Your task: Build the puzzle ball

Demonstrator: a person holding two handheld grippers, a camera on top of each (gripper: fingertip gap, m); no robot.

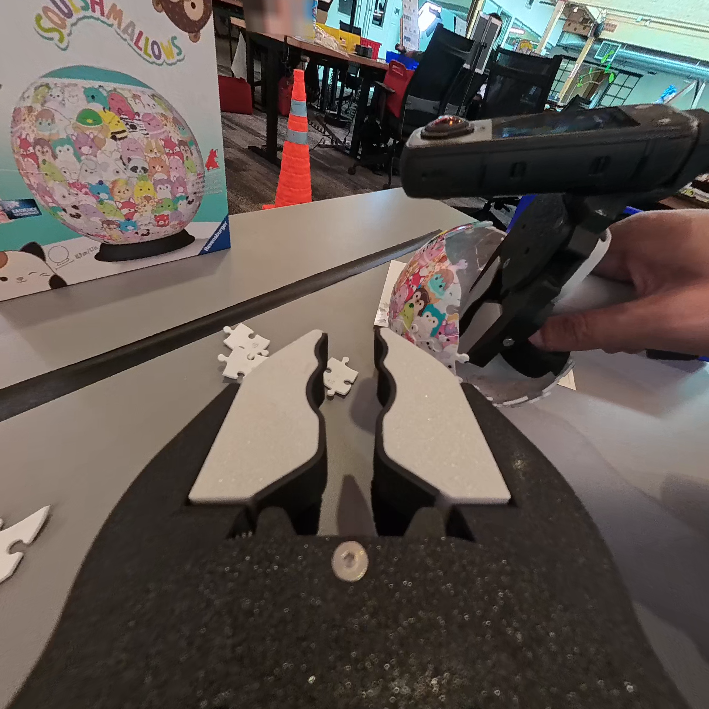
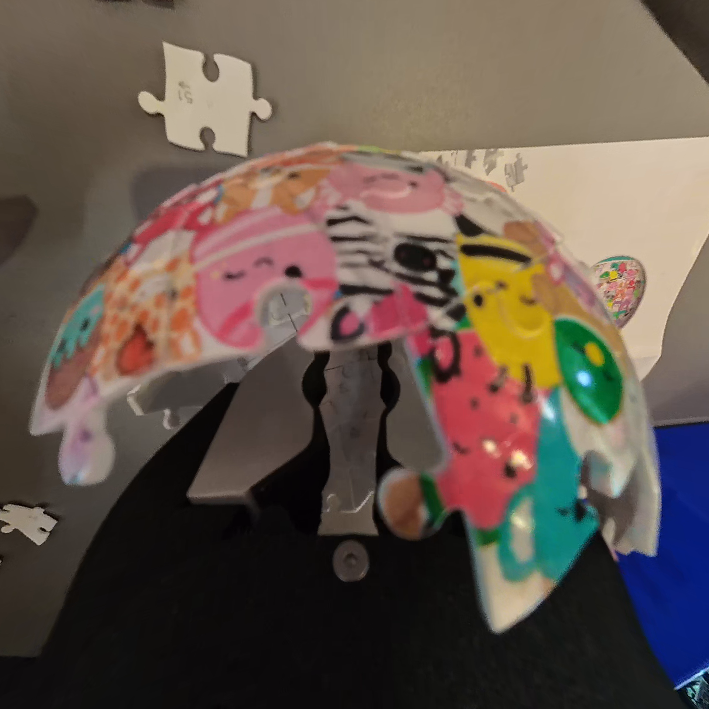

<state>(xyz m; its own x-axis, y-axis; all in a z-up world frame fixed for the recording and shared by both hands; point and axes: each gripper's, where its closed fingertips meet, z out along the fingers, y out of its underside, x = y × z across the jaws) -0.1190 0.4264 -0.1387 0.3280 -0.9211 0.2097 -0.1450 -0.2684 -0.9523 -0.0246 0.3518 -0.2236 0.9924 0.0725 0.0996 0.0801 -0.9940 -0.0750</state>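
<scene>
Table [image 1: 115,441], grey, carries everything we list, with a dark strip running across it. Box [image 1: 111,134], the puzzle's own, stands upright at the far left, presumably as our picture reference. Puzzle ball [image 2: 345,287], a half-built shell of printed pieces, is tipped on its side at the right, open hollow facing the right gripper [image 2: 351,360], whose jaws reach inside under the dome and appear to pinch its wall near the ragged edge, we judge to steady it; blur leaves the contact unsure. Left gripper [image 1: 350,378] hovers low, jaws spread and empty, aimed at a loose piece [image 1: 339,376] lying white side up just beyond its tips, likely our next pick. Two more pieces [image 1: 245,355] overlap nearby; another [image 1: 19,537] is cut off at the frame's left edge. White sheet [image 2: 575,215] lies partly hidden beneath the shell.
</scene>
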